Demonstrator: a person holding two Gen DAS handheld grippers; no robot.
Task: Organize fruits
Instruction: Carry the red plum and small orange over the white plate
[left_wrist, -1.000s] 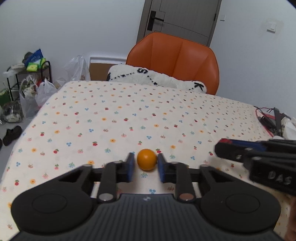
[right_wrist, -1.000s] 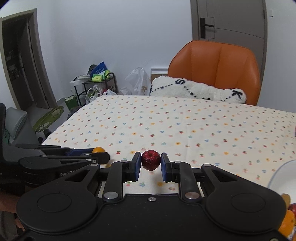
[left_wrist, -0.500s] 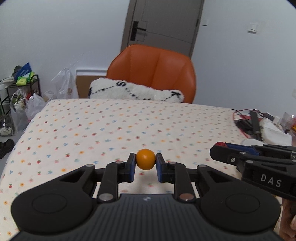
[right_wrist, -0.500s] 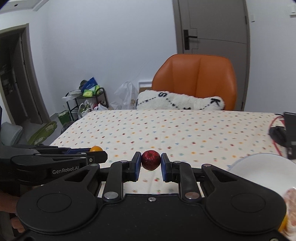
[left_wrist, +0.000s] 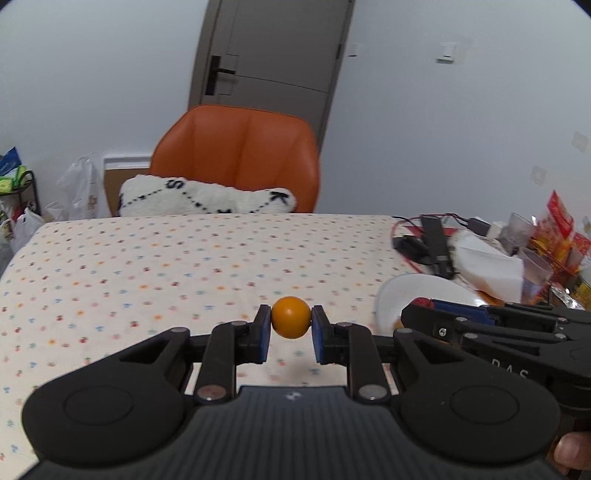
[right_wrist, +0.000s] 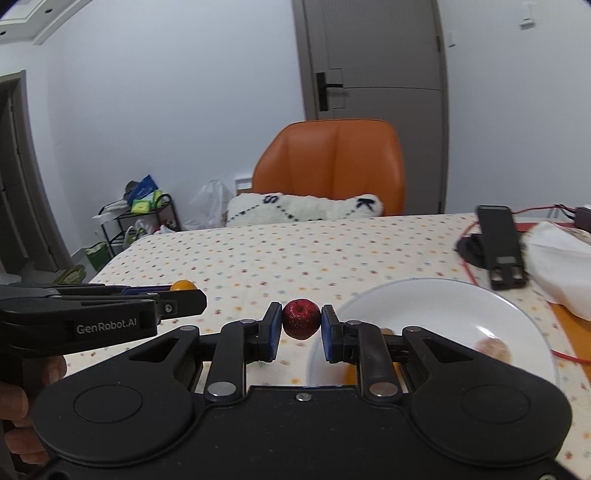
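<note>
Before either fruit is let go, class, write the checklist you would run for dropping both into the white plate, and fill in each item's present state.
1. Left gripper has its jaws shut on the orange fruit: ok.
2. Right gripper has its jaws shut on the red fruit: ok.
3. White plate has bare space for more fruit: ok.
4. Red fruit is over the plate: not ok, it sits just left of the rim.
5. Orange fruit is over the plate: not ok, the tablecloth lies below it.
6. Height of each fruit above the plate: cannot tell.
</note>
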